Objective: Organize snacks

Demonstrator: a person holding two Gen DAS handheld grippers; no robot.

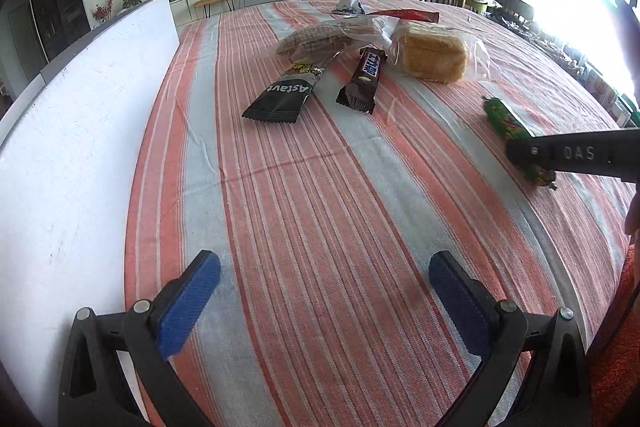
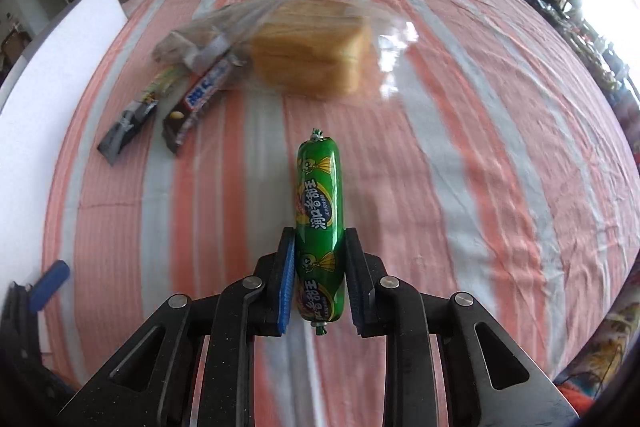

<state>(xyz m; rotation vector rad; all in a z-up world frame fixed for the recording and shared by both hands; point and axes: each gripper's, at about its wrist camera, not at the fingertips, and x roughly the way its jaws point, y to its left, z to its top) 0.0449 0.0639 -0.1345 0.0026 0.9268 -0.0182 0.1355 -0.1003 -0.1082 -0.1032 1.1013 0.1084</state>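
My right gripper (image 2: 320, 247) is shut on a green sausage stick (image 2: 320, 199), which points away along the fingers above the striped tablecloth. The sausage also shows in the left wrist view (image 1: 508, 121), partly hidden behind the right gripper's black finger (image 1: 572, 155). My left gripper (image 1: 324, 263) is open and empty, low over the cloth near the table's front. Farther off lie a black snack bar (image 1: 280, 99), a brown chocolate bar (image 1: 362, 79), a bagged bread loaf (image 1: 434, 57) and a clear bag of crackers (image 1: 320, 41).
A white board (image 1: 80, 131) stands along the left side of the table. A red packet (image 1: 408, 14) and a small blue-white bag (image 1: 349, 5) lie at the far end. The striped cloth (image 1: 320, 187) covers the table; chairs and a TV stand are beyond.
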